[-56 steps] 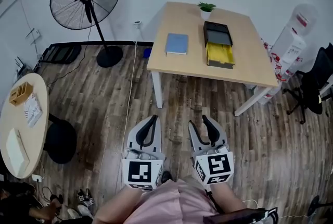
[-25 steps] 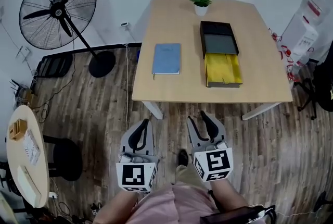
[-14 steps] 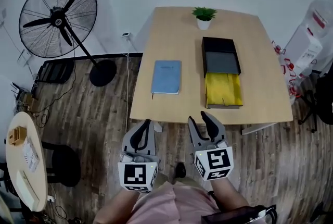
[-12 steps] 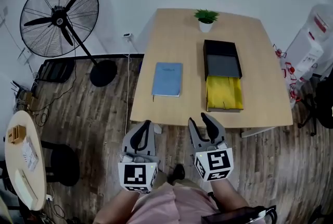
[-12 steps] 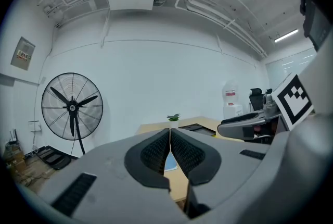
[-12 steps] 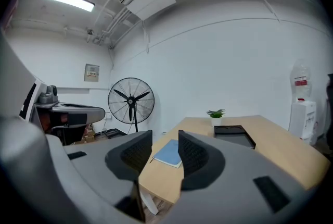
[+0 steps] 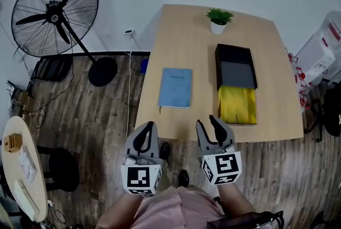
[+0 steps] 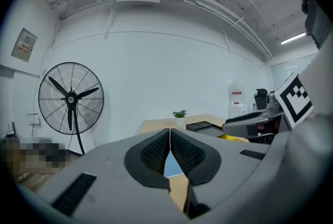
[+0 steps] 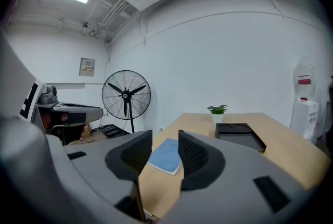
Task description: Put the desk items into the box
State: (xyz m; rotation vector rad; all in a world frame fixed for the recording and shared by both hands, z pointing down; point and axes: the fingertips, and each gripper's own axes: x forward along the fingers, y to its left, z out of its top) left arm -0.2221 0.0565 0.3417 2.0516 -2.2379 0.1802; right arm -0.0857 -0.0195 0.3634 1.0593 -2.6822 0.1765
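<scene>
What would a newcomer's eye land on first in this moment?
The pale wooden table fills mid-frame, with a blue notebook on its left, a black box with a yellow section extending from its near end on its right, and a small potted plant at the far edge. Both grippers hang empty at the near edge, the left gripper shut, the right gripper open. A big black fan stands on the floor to the left.

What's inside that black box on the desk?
The black box is open on top and shows only a bare grey bottom. A yellow item lies at its near end; whether part of it runs in under the box cannot be seen.
</scene>
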